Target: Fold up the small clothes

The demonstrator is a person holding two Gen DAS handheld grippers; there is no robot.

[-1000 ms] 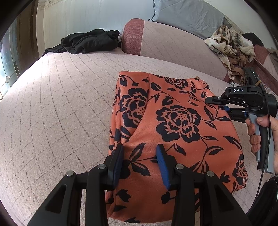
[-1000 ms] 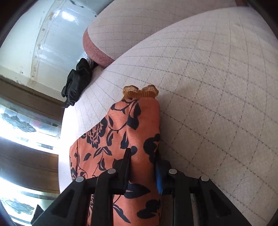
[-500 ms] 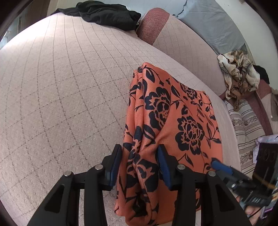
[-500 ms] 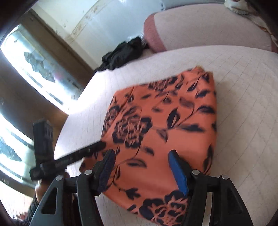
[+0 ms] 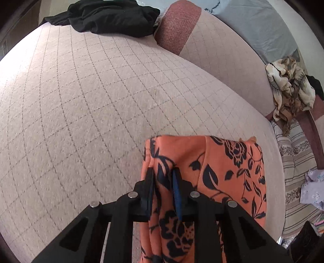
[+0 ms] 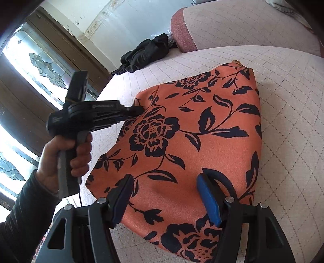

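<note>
Right wrist: orange floral garment (image 6: pixel 194 141) lies lengthwise away toward the bolster (image 6: pixel 232 22).

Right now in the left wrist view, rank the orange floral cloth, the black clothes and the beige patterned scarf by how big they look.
1. Orange floral cloth, nearest the camera, which inflates it.
2. Black clothes.
3. Beige patterned scarf, smallest.

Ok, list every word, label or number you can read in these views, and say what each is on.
None can be read.
Left gripper, seen from the right wrist: a raised strip of lettering on the side of its black body, too blurred to read.
Orange floral garment: printed flowers and leaves only, no text.
Black clothing, patterned cloth and quilted bedspread: no lettering visible.
</note>
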